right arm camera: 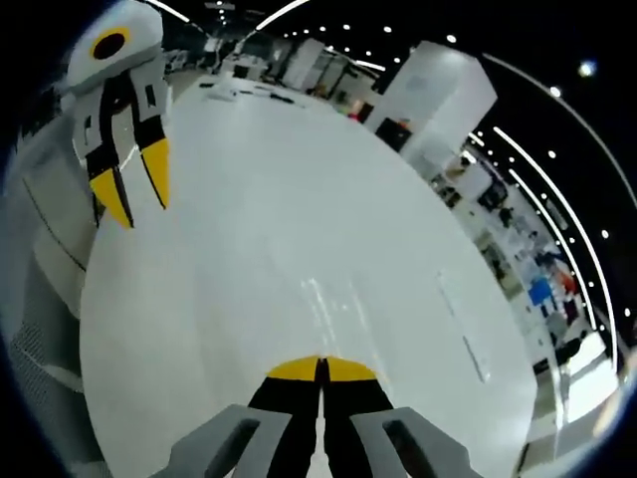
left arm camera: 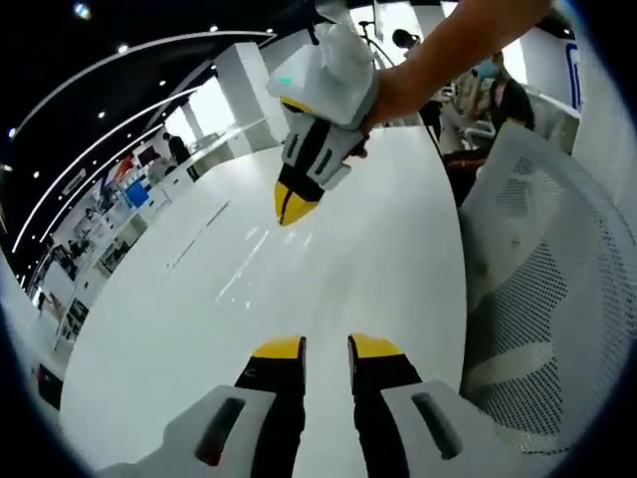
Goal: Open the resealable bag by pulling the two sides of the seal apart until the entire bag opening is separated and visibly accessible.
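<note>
Just L hand-held gripper [left arm camera: 326, 346] slightly apart, R hand-held gripper [right arm camera: 320, 367] pinched closed, both w/ nothing; above white table [right arm camera: 299, 219].

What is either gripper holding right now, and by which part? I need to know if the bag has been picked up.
Nothing is held. The left gripper is open above the white table with nothing between its jaws; the right gripper is shut on nothing.

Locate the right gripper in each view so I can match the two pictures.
Left gripper view: the right gripper enters from the top centre, held in a person's hand, yellow tips together, pointing down at the white table.
Right gripper view: it is that view's own, rising from the bottom centre, jaws closed.
Shared landmark: the white mesh chair, at the left edge in the right gripper view.
</note>
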A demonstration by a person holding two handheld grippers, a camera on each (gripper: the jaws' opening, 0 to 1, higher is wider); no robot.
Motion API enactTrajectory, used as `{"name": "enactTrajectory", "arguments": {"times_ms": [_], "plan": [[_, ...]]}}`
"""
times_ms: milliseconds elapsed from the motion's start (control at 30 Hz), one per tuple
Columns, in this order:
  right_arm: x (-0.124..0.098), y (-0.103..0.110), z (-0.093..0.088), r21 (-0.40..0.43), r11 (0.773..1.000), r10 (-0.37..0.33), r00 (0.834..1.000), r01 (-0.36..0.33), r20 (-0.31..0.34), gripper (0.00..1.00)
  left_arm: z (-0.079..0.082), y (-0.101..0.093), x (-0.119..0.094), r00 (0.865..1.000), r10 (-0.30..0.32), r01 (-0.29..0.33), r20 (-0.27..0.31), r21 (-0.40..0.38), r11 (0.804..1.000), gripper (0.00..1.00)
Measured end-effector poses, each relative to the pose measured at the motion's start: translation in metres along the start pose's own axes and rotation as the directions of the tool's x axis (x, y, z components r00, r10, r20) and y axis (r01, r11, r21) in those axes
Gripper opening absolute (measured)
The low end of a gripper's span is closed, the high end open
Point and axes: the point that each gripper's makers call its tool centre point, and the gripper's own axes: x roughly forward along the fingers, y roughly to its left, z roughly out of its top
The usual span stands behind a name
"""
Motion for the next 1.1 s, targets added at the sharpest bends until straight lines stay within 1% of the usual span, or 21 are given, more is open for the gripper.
{"name": "enactTrajectory", "arguments": {"times_ms": [67, 100, 167, 200, 233, 300, 333, 400, 467, 533, 567, 667, 733, 833, 900, 1000, 1100], "plan": [[0.003, 0.0, -0.006, -0.021, 1.0, 0.003, 1.0, -0.003, -0.02, 0.0, -0.001, 0.001, -0.002, 1.0, 0.01, -0.01, 0.003, -0.005, 1.0, 0.16], [0.002, -0.002, -0.011, -0.053, 0.999, -0.007, 0.999, 0.004, -0.048, 0.0, -0.002, 0.001, -0.002, 1.0, 0.011, -0.011, 0.003, -0.014, 1.0, 0.16], [0.004, 0.0, -0.012, -0.044, 0.999, 0.002, 0.999, -0.004, -0.042, 0.0, -0.007, 0.001, -0.003, 1.0, 0.016, -0.016, 0.001, -0.031, 0.999, 0.15], [0.005, 0.001, -0.013, -0.021, 1.0, 0.012, 0.999, -0.013, -0.039, 0.0, -0.009, 0.0, -0.003, 1.0, 0.018, -0.018, 0.002, -0.037, 0.999, 0.15], [0.006, 0.002, -0.015, -0.021, 1.0, 0.014, 0.999, -0.015, -0.045, 0.0, -0.011, -0.001, -0.003, 1.0, 0.019, -0.019, -0.001, -0.041, 0.999, 0.15], [0.009, 0.006, -0.021, -0.047, 0.999, 0.021, 0.998, -0.024, -0.063, 0.0, -0.016, -0.002, -0.003, 1.0, 0.026, -0.026, -0.007, -0.032, 0.999, 0.18], [0.009, 0.008, -0.022, -0.045, 0.999, 0.028, 0.998, -0.03, -0.063, 0.0, -0.017, -0.004, -0.004, 1.0, 0.024, -0.024, -0.01, -0.036, 0.999, 0.18], [0.011, 0.011, -0.025, -0.054, 0.998, 0.034, 0.997, -0.038, -0.068, 0.0, -0.018, -0.006, -0.005, 1.0, 0.018, -0.019, -0.012, -0.045, 0.999, 0.17], [0.01, 0.012, -0.03, -0.061, 0.997, 0.035, 0.995, -0.041, -0.088, 0.0, -0.02, -0.006, -0.005, 1.0, 0.019, -0.02, -0.016, -0.043, 0.999, 0.17], [0.01, 0.014, -0.033, -0.046, 0.998, 0.039, 0.995, -0.043, -0.09, 0.0, -0.022, -0.006, -0.004, 1.0, 0.021, -0.022, -0.02, -0.053, 0.998, 0.18], [0.009, 0.016, -0.033, -0.026, 0.999, 0.043, 0.995, -0.045, -0.086, 0.0, -0.023, -0.005, -0.004, 1.0, 0.023, -0.024, -0.02, -0.062, 0.998, 0.18], [0.009, 0.018, -0.036, 0.008, 0.999, 0.048, 0.995, -0.048, -0.086, 0.03, -0.023, -0.004, -0.003, 0.999, 0.025, -0.026, -0.02, -0.079, 0.996, 0.19], [0.008, 0.023, -0.031, 0.067, 0.995, 0.075, 0.996, -0.071, -0.055, 0.03, -0.022, -0.002, -0.003, 0.999, 0.031, -0.032, -0.015, -0.093, 0.995, 0.19], [0.007, 0.021, -0.026, 0.085, 0.994, 0.069, 0.997, -0.065, -0.043, 0.0, -0.022, -0.002, -0.002, 0.999, 0.029, -0.03, -0.014, -0.102, 0.994, 0.18], [0.008, 0.02, -0.023, 0.092, 0.994, 0.065, 0.997, -0.061, -0.038, 0.0, -0.022, -0.003, -0.002, 0.999, 0.027, -0.028, -0.017, -0.098, 0.995, 0.18], [0.01, 0.023, -0.024, 0.087, 0.994, 0.076, 0.996, -0.071, -0.053, 0.0, -0.021, -0.005, -0.001, 1.0, 0.022, -0.024, -0.018, -0.088, 0.996, 0.17], [0.011, 0.029, -0.027, 0.09, 0.992, 0.092, 0.994, -0.086, -0.064, 0.03, -0.021, -0.006, -0.001, 1.0, 0.022, -0.023, -0.016, -0.089, 0.996, 0.17]]}}
